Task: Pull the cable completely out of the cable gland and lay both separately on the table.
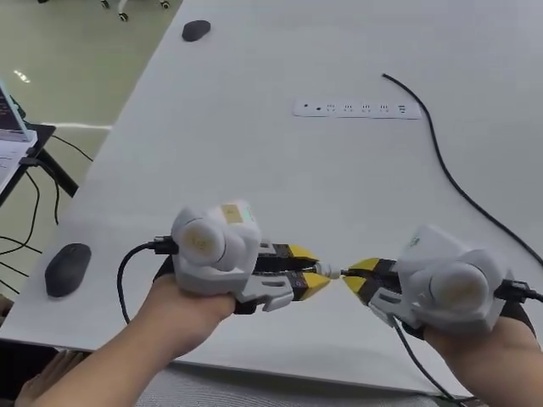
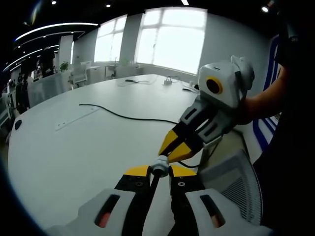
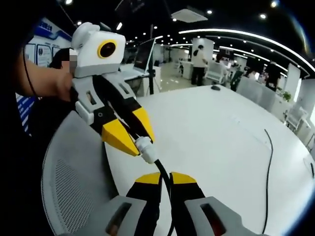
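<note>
White plastic cable gland [image 3: 145, 146] is clamped at the tips of the left gripper [image 1: 321, 271], and the black cable [image 3: 161, 172] coming out of it is pinched right behind by the right gripper [image 1: 353, 276]. Both are held nose to nose in the air over the near edge of the table [image 1: 280, 170], probably so they can be drawn straight apart. The cable's not out yet, and nothing's been laid down.

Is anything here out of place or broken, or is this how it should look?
Nothing stands out. The left gripper holds the white cable gland, and the right gripper holds the black cable that enters it, with no damage visible. The power strip and a mouse lie tidily on the table.
</note>
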